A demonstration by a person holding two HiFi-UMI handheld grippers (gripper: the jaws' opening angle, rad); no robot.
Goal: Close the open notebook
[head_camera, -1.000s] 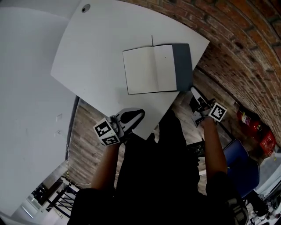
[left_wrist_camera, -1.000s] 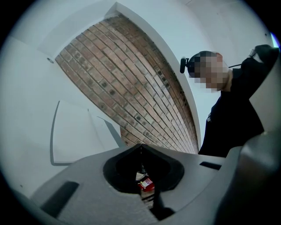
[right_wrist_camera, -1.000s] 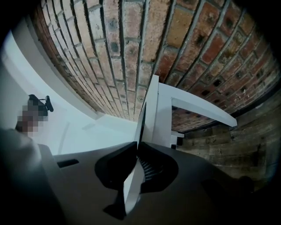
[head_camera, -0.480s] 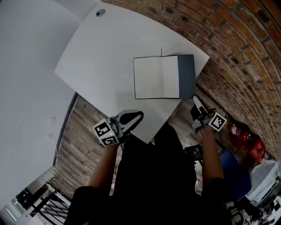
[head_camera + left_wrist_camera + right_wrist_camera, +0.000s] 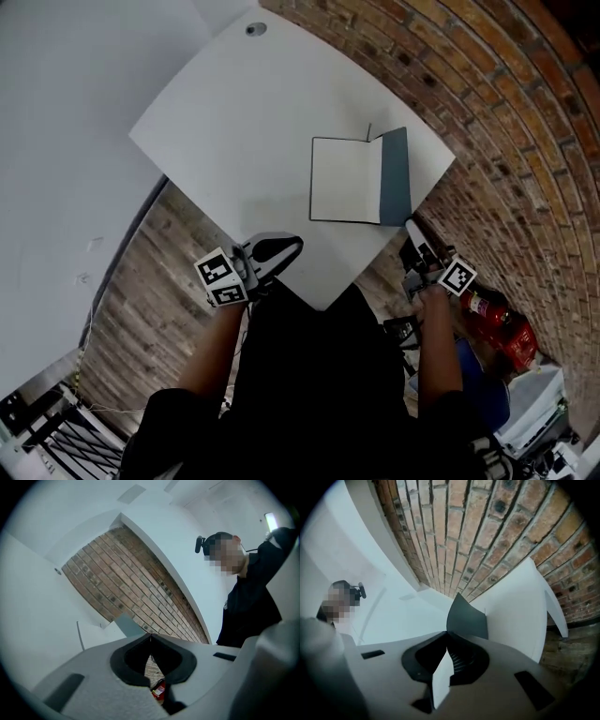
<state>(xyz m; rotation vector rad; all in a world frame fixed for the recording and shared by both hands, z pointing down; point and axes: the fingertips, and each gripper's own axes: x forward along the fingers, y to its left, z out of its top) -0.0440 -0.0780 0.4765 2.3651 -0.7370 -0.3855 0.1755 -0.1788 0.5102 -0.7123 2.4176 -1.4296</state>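
An open notebook [image 5: 345,180] lies on the white table [image 5: 244,122], its blank white pages facing up. Its grey-blue cover [image 5: 395,174] on the right stands tilted up off the table. My right gripper [image 5: 411,225] is at the cover's near corner. In the right gripper view the dark cover [image 5: 466,616] rises straight out of the right gripper [image 5: 449,637], whose jaws are shut on it. My left gripper [image 5: 296,244] hovers over the table's near edge, left of the notebook. Its jaws meet at the tips with nothing between them, as the left gripper [image 5: 150,637] shows in its own view.
A brick wall [image 5: 525,112] runs along the table's right side. Red fire extinguishers [image 5: 497,319] stand on the floor beside my right arm. Wooden flooring [image 5: 150,281] shows below the table's left edge. A round grommet [image 5: 254,29] sits at the table's far corner.
The cover lay flat to the right of the pages; now it is raised and tilted, with my right gripper lifted at its corner. My left gripper has shifted a little along the near edge.
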